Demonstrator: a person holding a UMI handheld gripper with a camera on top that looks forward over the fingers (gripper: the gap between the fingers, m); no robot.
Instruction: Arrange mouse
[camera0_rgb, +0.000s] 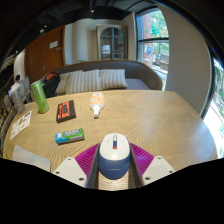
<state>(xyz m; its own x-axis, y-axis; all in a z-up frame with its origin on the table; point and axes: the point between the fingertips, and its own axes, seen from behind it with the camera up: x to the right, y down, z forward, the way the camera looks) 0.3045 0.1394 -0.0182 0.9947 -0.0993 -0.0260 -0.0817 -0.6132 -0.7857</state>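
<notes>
The mouse (113, 155), white-topped with a blue underside, was seen between the two fingers of the gripper (113, 160), at the near edge of the round wooden table (160, 115). The magenta pads (85, 156) lay close against both of its sides, so it was judged to be clamped rather than merely straddled. Whether it was lifted clear of the table or resting on it could not be told.

Taking the mouse as landmark, a glass (96, 102) stood beyond it toward the table's middle. A small green box (69, 136) lay beyond and to the left, a dark flat case (66, 110) farther off the same way, and a green bottle (40, 97) farther left again. A sofa (100, 78) stood behind the table.

The task was judged to be part-way done: the mouse had been taken in hand, but no final place for it was evident. Setting it down squarely and letting go were judged to remain.
</notes>
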